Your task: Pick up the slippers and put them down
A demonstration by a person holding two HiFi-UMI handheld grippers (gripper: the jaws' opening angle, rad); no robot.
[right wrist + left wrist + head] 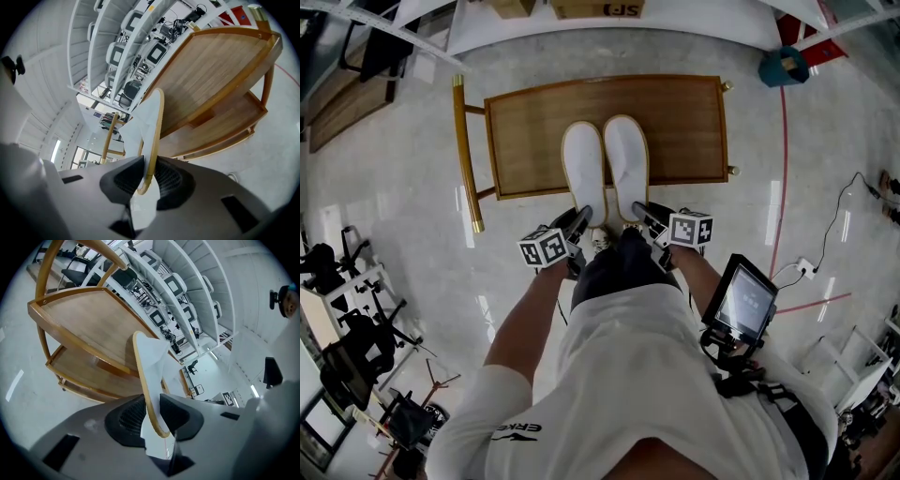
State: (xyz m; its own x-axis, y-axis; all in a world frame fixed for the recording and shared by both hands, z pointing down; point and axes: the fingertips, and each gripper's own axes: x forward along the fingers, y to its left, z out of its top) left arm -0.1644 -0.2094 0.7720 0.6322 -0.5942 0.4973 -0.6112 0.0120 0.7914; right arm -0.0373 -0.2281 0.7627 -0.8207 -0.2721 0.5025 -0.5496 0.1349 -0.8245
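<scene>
Two white slippers with tan sole rims lie side by side, toes pointing away, on a wooden table (pixel 684 122). My left gripper (pixel 581 217) is at the heel of the left slipper (pixel 583 164). In the left gripper view this slipper (pixel 149 357) stands edge-on between the dark pads, and the gripper (pixel 151 413) is shut on its heel edge. My right gripper (pixel 639 208) is at the heel of the right slipper (pixel 625 159). In the right gripper view the gripper (pixel 149 176) is shut on the heel rim of that slipper (pixel 150 117).
The table has raised rims, gold legs and a lower shelf (pixel 89 376). White shelving (pixel 187 287) stands behind it. A blue bin (pixel 783 66) sits on the floor at the far right, black chairs (pixel 342 347) at the left. A screen (pixel 742 302) hangs at the person's right side.
</scene>
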